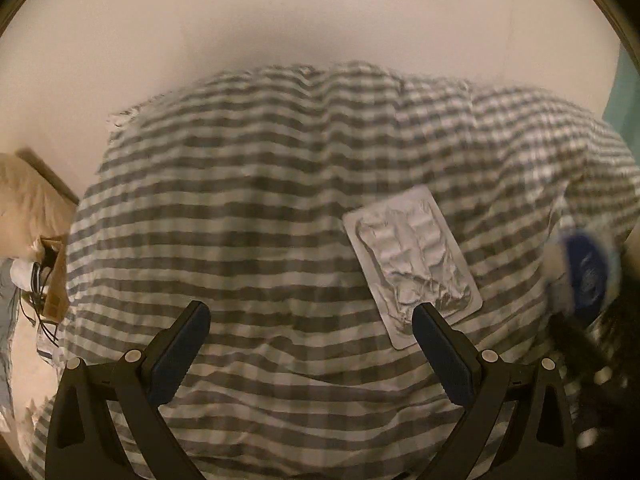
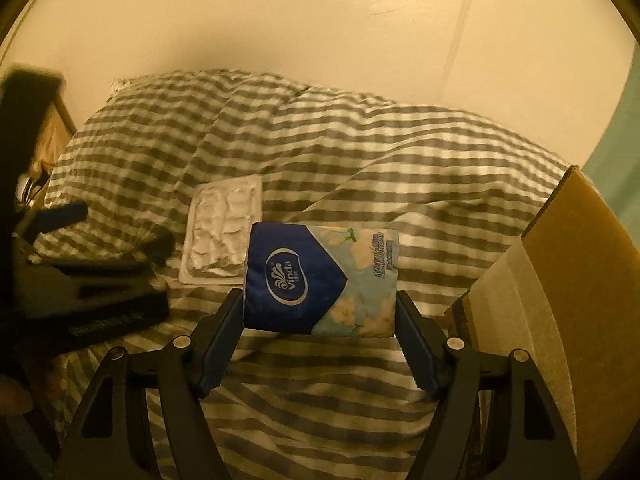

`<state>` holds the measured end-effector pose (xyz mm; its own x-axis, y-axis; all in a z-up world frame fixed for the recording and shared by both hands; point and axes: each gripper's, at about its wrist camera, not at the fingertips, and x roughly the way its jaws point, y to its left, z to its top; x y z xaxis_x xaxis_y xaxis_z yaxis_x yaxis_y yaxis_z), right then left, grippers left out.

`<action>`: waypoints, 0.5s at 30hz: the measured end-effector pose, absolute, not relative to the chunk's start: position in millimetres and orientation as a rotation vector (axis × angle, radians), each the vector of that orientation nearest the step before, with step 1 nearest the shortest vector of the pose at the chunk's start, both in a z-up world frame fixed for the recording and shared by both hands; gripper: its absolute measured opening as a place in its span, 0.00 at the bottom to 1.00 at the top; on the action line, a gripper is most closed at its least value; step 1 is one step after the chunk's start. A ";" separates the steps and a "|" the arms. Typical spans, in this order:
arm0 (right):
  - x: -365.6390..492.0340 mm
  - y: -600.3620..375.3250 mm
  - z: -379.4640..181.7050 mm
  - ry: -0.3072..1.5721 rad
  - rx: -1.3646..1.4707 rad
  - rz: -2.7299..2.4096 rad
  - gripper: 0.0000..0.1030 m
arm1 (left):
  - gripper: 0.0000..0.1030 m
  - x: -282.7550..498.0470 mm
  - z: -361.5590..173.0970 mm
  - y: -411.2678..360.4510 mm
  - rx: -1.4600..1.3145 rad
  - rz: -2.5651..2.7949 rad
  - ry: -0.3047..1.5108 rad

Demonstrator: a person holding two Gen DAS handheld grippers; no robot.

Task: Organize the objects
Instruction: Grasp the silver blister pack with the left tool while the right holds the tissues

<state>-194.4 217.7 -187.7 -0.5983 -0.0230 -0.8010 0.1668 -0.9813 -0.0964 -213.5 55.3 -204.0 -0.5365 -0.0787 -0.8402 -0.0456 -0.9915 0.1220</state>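
Observation:
A blue and floral Vinda tissue pack (image 2: 320, 280) is held between the fingers of my right gripper (image 2: 319, 312), above the striped bedding; it shows blurred at the right edge of the left wrist view (image 1: 586, 276). A silver blister pack (image 1: 412, 264) lies flat on the bedding, also seen in the right wrist view (image 2: 224, 230), just left of the tissue pack. My left gripper (image 1: 308, 320) is open and empty, its right finger over the blister pack's near corner. It appears at the left of the right wrist view (image 2: 120, 236).
Grey and white striped bedding (image 1: 248, 208) covers the whole surface up to a pale wall. An open cardboard box (image 2: 568, 264) stands at the right. A cardboard box with cables (image 1: 48, 276) sits off the bed's left side.

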 end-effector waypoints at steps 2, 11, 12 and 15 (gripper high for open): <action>-192.1 221.0 -182.1 0.321 1.324 -2.753 0.69 | 1.00 -215.7 -207.7 60.4 1.528 -2.751 -0.166; -194.3 219.4 -186.1 0.432 1.311 -2.780 0.70 | 1.00 -242.6 -226.4 69.6 1.629 -2.817 0.083; -194.2 218.9 -187.2 0.434 1.315 -2.777 0.70 | 1.00 -246.6 -232.3 71.7 1.659 -2.811 0.084; -193.5 215.4 -190.8 0.476 1.327 -2.789 0.70 | 1.00 -254.2 -241.3 76.5 1.702 -2.802 0.064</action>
